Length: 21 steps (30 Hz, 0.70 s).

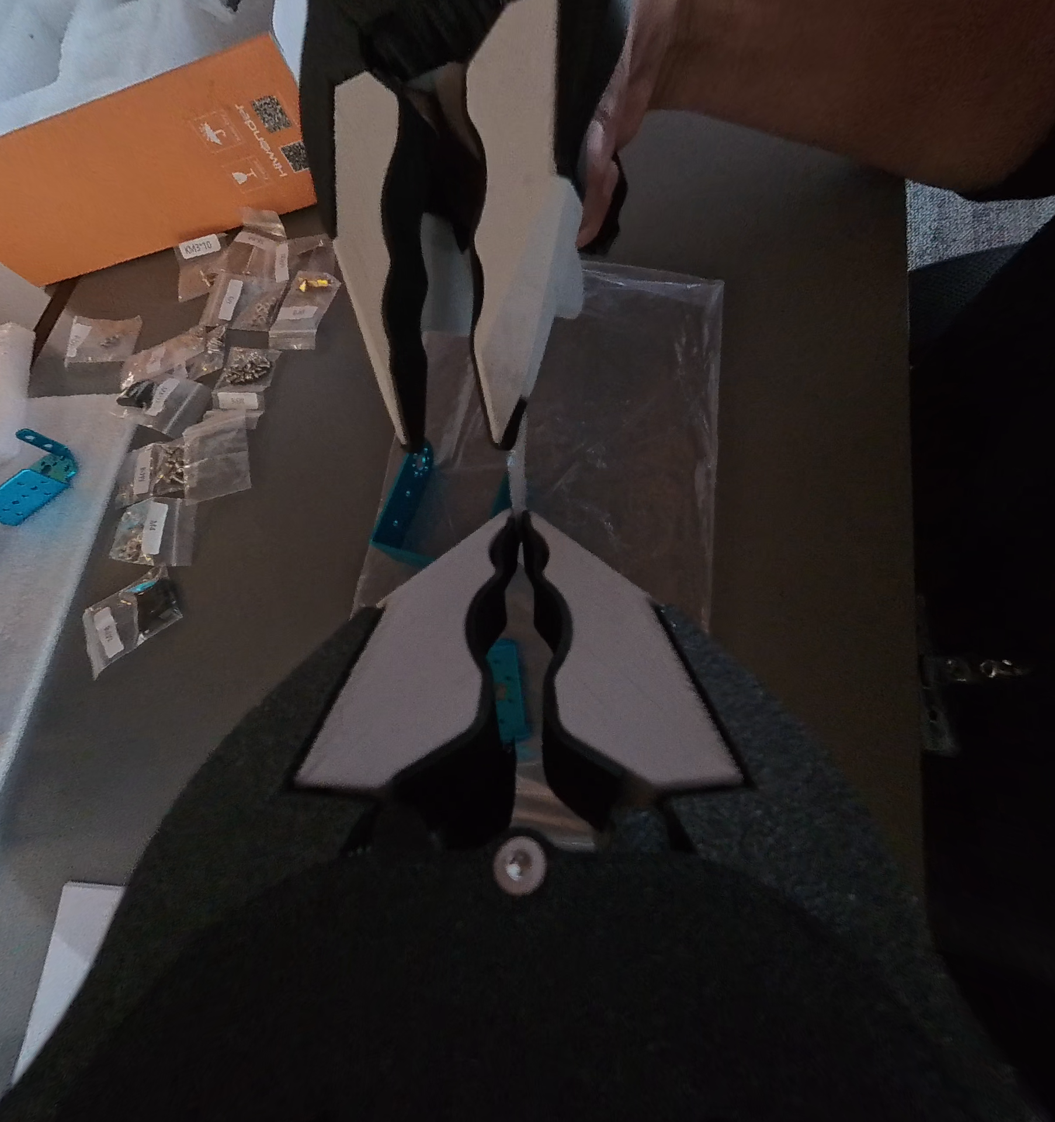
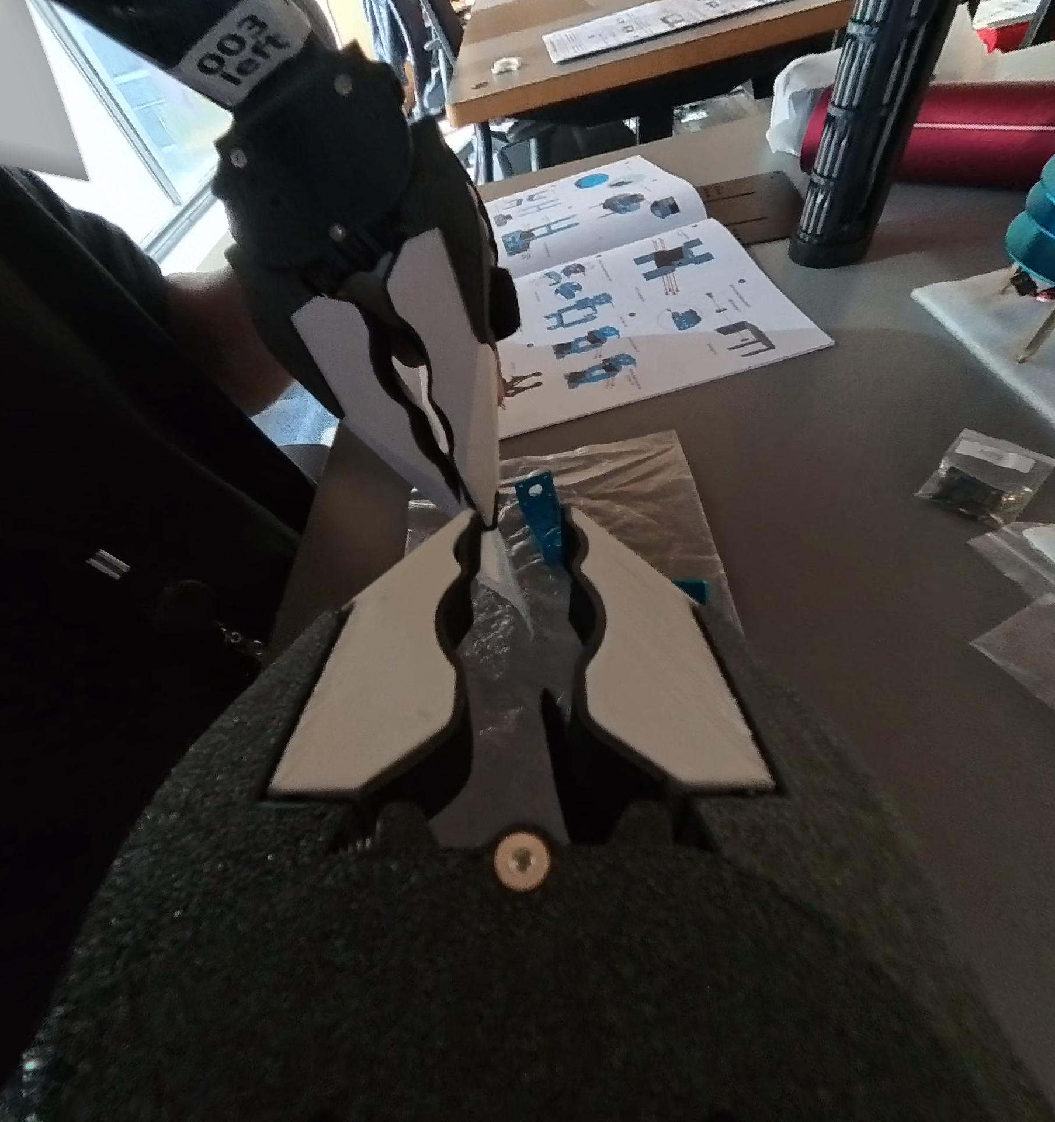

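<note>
A grey desk [image 2: 816, 607] carries an orange box [image 1: 118, 164] bearing printed codes and symbols, an open illustrated manual [image 2: 634, 291], a clear bag [image 1: 634, 425] and small labelled bags [image 1: 209, 376]. The clear bag is pinched at a raised fold by the closed left tongs [image 1: 520, 516], held pointing steeply down. The right tongs [image 2: 525, 528] are parted around that fold, beside a blue bracket [image 2: 540, 516] in the bag. A lettered band [image 2: 240, 54] is seen on the left tongs' handle.

A bright glass window [image 2: 143, 139] lets in daylight at the upper left. A brown wooden table [image 2: 634, 73] stands at the top, behind the dark grey tabletop [image 2: 847, 607].
</note>
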Available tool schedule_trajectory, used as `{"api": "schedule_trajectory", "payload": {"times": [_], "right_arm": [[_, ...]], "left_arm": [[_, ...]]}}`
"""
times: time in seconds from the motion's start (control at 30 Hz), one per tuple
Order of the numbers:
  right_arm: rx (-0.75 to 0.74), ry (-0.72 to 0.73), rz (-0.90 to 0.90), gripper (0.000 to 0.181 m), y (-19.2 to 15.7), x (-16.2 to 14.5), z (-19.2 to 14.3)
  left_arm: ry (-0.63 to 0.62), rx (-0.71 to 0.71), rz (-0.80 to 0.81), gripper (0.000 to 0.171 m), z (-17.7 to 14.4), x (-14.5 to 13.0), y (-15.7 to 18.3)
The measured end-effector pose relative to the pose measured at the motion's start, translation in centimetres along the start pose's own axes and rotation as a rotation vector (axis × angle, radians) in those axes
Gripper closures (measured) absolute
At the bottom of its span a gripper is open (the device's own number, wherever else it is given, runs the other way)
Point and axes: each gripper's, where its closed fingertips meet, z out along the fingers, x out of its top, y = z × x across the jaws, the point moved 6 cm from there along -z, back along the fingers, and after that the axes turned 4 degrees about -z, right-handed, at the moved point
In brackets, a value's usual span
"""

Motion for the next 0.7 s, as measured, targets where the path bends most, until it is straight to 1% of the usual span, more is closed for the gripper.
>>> {"api": "schedule_trajectory", "payload": {"times": [0.3, 0.37, 0.5, 0.7], "right_arm": [[-0.006, -0.022, -0.018, 0.156, -0.18, -0.19, 0.05], [0.013, -0.016, -0.021, 0.155, -0.47, -0.10, 0.08], [-0.009, -0.048, -0.044, 0.155, -0.46, -0.31, 0.32], [0.000, -0.042, -0.050, 0.156, -0.60, -0.06, 0.13]], "left_arm": [[-0.018, -0.002, -0.007, 0.171, 0.17, -0.20, 0.03], [-0.023, -0.005, -0.011, 0.171, 0.22, -0.27, 0.04], [-0.026, -0.013, -0.021, 0.171, 0.26, -0.25, 0.04], [-0.041, 0.002, 0.008, 0.171, 0.38, -0.20, 0.10]]}}
